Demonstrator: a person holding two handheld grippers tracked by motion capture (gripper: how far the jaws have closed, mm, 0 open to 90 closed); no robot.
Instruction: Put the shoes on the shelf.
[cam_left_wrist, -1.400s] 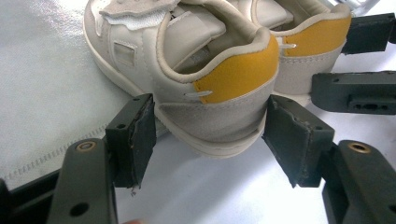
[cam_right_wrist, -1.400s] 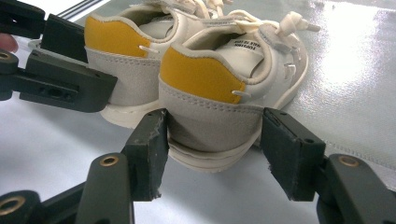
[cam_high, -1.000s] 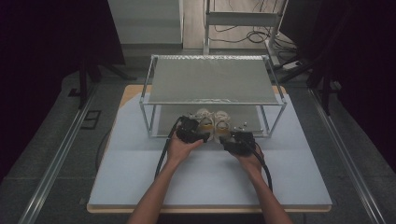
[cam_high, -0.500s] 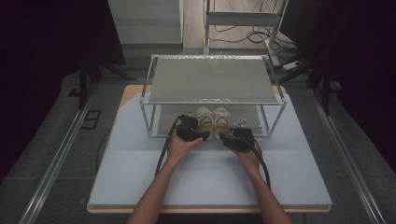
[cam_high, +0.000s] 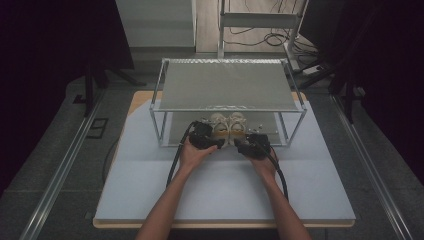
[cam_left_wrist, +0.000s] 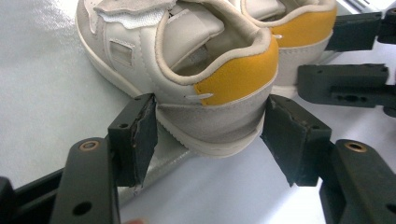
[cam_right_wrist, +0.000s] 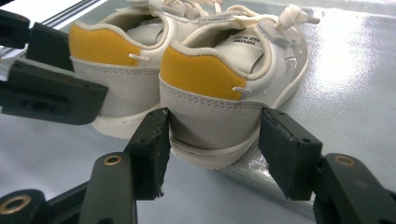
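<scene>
Nearest in the high view, two bare forearms rise from the bottom edge over a pale grey, matt table top (cam_high: 150, 195) edged in light wood. The left hand (cam_high: 190, 152) carries the black, hard-plastic left gripper (cam_high: 212, 136), and the right hand (cam_high: 262, 160) carries the matching right gripper (cam_high: 240, 140); a black cable loops back from each.

In the left gripper view, the left gripper's (cam_left_wrist: 209, 135) blocky jaws with worn, dark pads sit on either side of the heel of the left cream leather shoe (cam_left_wrist: 187, 70). The left pad touches the grey suede-like heel band, and the right pad stands at its edge, so the jaws are closed around the heel. In the right gripper view, the right gripper (cam_right_wrist: 212, 140) frames the heel of the right cream leather shoe (cam_right_wrist: 224, 79) the same way, both pads meeting the grey band just above the rounded off-white rubber sole.

Each shoe has a smooth mustard-yellow heel patch, a padded collar and white laces. The pair stands side by side, touching, heels toward the person, on the lower level of a two-tier metal-framed rack (cam_high: 160, 117). Its thin silver posts carry a flat, finely textured grey upper shelf (cam_high: 225, 85) beyond.
</scene>
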